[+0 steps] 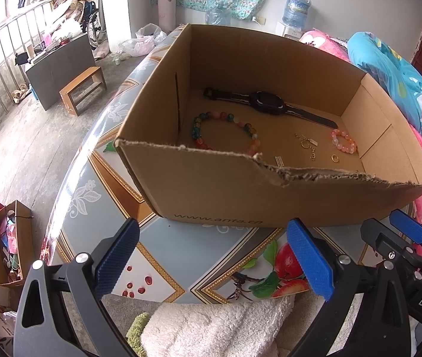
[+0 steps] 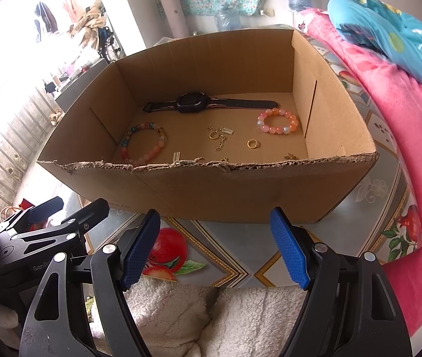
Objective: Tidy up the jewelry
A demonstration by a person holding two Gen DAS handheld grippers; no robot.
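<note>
Lying flat on the floor of an open cardboard box point(image 2: 240, 190) with torn front rim: black watch point(image 2: 194, 102) stretched along the back; multicoloured bead bracelet point(image 2: 145, 145) at left; pink-orange bead bracelet point(image 2: 277, 121) at right; gold chain point(image 2: 218, 136) and gold ring point(image 2: 252, 143) between them.

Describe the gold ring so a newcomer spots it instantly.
Look in the cardboard box on the table. On its floor, nearer the front wall than the pink bracelet, right of the gold chain, lies the gold ring: one tiny plain hoop, no beads.
</note>
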